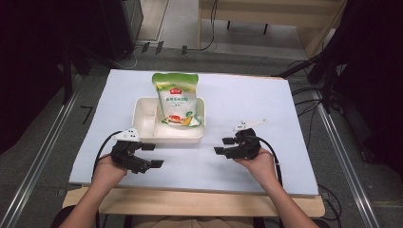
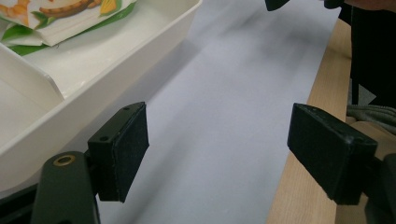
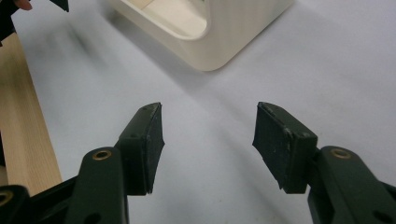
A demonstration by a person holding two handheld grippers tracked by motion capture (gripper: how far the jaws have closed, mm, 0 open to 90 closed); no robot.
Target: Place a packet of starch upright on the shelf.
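A green and white food pouch [image 1: 177, 99] lies propped in the right compartment of a cream two-part tray [image 1: 145, 124] at the middle of the white table sheet. Its lower end [image 2: 51, 18] appears in the left gripper view, beside the tray's wall [image 2: 107, 74]. My left gripper [image 1: 152, 155] hovers just in front of the tray's left corner, open and holding nothing [image 2: 217, 154]. My right gripper [image 1: 223, 146] is to the right of the tray's front corner [image 3: 219, 46], open and holding nothing [image 3: 208, 140]. Both grippers point inward toward each other.
The white sheet [image 1: 266, 109] covers a wooden table whose front edge [image 1: 190, 202] runs along the bottom. Dark stands and cables [image 1: 328, 71] crowd the right side, and a metal rail [image 1: 38, 156] runs along the left. A doorway and floor lie beyond.
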